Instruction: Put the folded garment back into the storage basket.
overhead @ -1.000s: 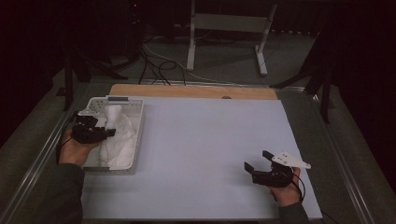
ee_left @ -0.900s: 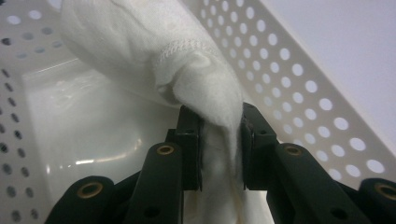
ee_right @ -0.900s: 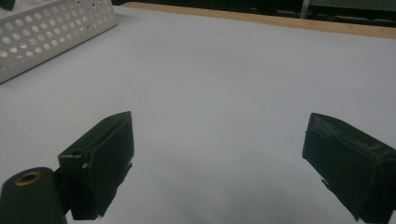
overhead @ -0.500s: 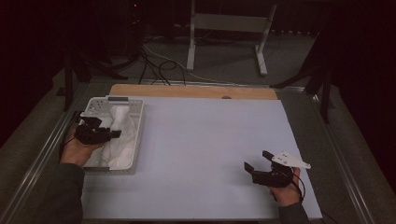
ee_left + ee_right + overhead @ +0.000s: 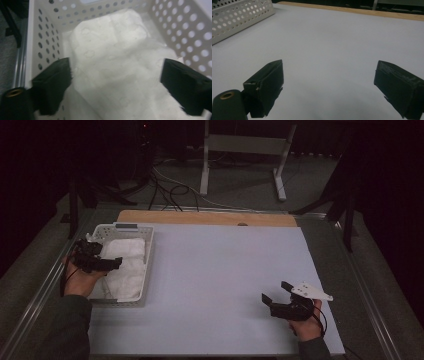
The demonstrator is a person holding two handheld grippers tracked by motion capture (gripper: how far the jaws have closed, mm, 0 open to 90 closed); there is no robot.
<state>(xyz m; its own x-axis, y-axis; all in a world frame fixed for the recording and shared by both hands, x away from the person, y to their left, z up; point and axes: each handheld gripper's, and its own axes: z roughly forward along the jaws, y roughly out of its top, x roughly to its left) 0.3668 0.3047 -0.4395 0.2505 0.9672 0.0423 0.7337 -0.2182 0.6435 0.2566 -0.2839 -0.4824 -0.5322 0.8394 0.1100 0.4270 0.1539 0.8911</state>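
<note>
The folded white towel (image 5: pixel 117 62), lying lengthwise near-to-far in the perforated basket (image 5: pixel 146 270), is straddled by the released left claw (image 5: pixel 115 82), while the right claw (image 5: pixel 277 292), likewise released, is held well apart over the bench (image 5: pixel 220 270).

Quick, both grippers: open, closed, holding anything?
Left gripper: open, over the white cloth in the basket.
Right gripper: open, holding nothing.

No legible text or labels anywhere.
</note>
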